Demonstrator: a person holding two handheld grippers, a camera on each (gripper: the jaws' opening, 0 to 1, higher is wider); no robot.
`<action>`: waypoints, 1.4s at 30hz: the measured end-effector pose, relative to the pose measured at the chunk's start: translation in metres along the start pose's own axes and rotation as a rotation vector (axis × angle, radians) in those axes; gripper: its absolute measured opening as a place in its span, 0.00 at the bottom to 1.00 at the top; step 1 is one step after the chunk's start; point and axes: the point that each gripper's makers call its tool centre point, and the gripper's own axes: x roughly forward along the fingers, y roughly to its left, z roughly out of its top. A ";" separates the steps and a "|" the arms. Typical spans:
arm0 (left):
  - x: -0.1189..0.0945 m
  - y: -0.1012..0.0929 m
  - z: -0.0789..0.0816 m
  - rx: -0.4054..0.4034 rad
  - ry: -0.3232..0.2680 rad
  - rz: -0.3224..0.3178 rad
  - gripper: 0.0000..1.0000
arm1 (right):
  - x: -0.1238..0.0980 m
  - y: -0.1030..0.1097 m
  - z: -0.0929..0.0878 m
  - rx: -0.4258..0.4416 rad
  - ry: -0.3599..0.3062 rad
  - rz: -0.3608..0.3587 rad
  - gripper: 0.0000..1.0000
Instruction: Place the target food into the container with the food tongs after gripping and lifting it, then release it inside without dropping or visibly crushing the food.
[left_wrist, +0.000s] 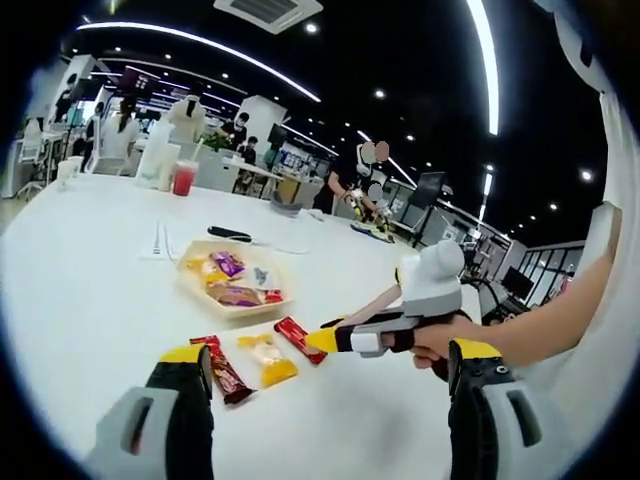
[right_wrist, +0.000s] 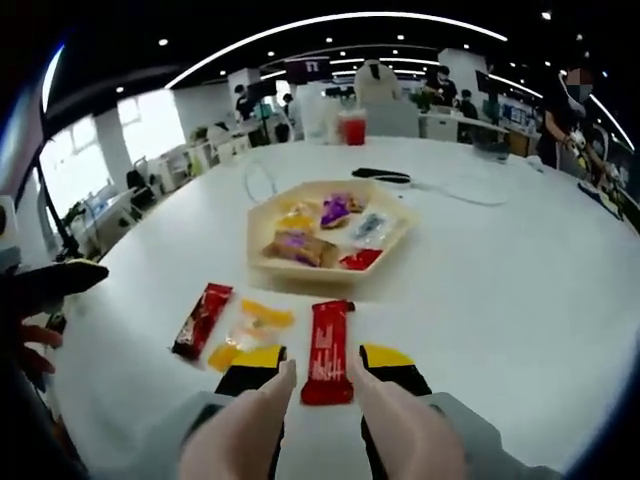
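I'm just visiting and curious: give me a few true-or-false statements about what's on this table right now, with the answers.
1. The tray already holds several wrapped snacks. True.
2. The right gripper is shut on the red bar. False: its tong tips stand open on either side of the bar, which lies on the table.
3. A yellow snack lies between two red-wrapped bars. True.
4. The dark red bar is inside the tray. False: it lies on the table in front of it.
5. The left gripper holds a snack. False: it is open.
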 end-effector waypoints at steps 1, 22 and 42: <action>0.000 0.000 0.000 -0.001 0.001 0.001 0.99 | 0.001 0.000 0.001 0.003 -0.001 0.000 0.28; 0.002 0.005 0.001 -0.014 0.006 0.010 0.99 | 0.015 -0.003 0.003 0.007 0.010 -0.010 0.28; 0.004 0.006 0.005 -0.011 0.004 0.008 0.98 | 0.025 -0.003 0.003 -0.020 0.030 -0.017 0.28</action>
